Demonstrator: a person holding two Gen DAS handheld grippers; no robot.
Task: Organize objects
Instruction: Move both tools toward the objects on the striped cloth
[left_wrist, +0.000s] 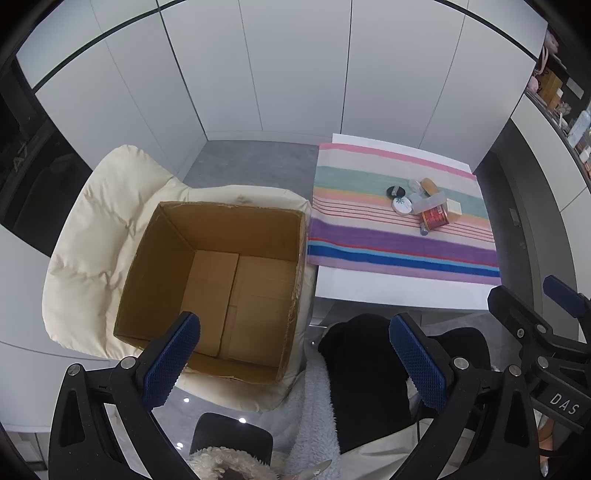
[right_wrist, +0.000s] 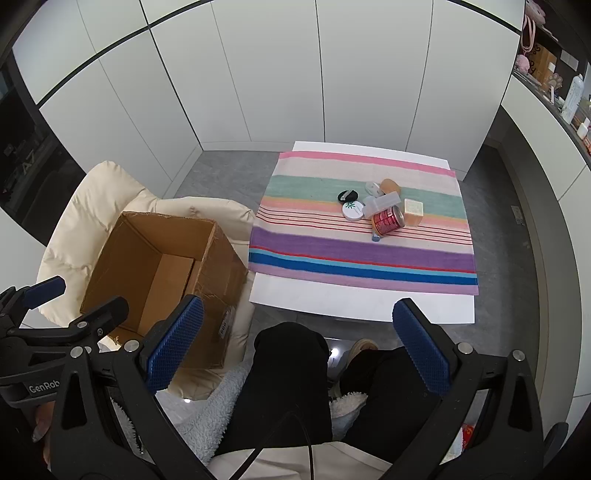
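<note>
Both grippers' jaws gape released: the cardboard box (left_wrist: 221, 284) sits just past the left gripper (left_wrist: 295, 362), the pile of small objects (right_wrist: 380, 212) well beyond the right gripper (right_wrist: 299, 347), on the bench (right_wrist: 332, 306).

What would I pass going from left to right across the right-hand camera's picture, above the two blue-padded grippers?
Cream cushioned chair → open cardboard box → striped cloth on the white table → black round case → red can → cream square box.
</note>
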